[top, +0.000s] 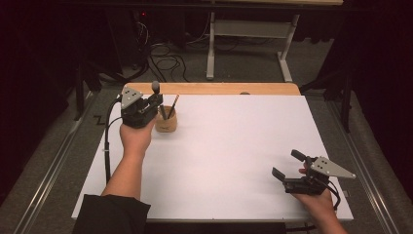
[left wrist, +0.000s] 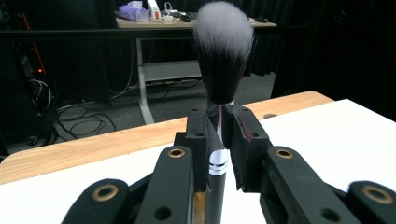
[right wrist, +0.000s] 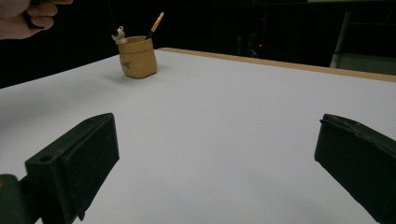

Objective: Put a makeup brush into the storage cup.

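Left gripper (left wrist: 219,140) clamps the makeup brush (left wrist: 220,60) upright, bristles up; right gripper (top: 290,168) gapes wide.

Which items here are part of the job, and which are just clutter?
In the job:
- makeup brush, clamped upright in the left tool
- tan holder pot
- brushes standing in the pot

Lying about:
- right tool, open, idle over the white table
- floor cables
- far desk frame
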{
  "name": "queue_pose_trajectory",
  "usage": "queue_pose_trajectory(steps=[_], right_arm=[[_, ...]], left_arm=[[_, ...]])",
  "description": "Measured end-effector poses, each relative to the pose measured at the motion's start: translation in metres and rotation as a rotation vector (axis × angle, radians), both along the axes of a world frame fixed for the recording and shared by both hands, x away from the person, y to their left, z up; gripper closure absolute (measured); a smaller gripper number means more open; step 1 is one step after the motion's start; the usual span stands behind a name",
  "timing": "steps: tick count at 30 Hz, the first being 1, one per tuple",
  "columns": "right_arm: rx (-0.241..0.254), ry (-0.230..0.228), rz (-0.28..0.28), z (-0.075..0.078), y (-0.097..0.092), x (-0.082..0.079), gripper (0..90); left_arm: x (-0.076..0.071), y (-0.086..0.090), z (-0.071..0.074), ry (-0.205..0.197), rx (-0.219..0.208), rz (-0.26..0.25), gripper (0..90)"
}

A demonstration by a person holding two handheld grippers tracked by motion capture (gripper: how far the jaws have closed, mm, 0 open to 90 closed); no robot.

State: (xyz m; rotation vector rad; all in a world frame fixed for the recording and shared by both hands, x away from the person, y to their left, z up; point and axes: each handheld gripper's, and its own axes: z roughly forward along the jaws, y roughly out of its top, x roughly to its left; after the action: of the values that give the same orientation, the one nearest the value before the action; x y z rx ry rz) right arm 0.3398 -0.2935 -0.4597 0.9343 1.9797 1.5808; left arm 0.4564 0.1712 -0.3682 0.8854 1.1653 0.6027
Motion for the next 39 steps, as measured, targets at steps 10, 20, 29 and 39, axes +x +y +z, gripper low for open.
queue_pose_trajectory(steps=[10,20,29,39], right_arm=[[0.000,0.004,0.002,-0.001,0.001,0.000,0.4],[-0.004,0.007,0.008,-0.002,0.003,0.000,0.4],[-0.002,0.010,0.009,-0.003,0.002,-0.001,0.4],[-0.002,0.011,0.006,-0.003,0.002,0.000,0.4]], left_arm=[[0.015,-0.005,-0.003,0.001,0.008,0.011,78.8],[0.026,-0.010,-0.015,0.019,0.026,0.020,78.8],[0.030,-0.016,-0.024,0.033,0.043,0.023,78.7],[0.032,-0.017,-0.036,0.058,0.036,0.024,78.7]])
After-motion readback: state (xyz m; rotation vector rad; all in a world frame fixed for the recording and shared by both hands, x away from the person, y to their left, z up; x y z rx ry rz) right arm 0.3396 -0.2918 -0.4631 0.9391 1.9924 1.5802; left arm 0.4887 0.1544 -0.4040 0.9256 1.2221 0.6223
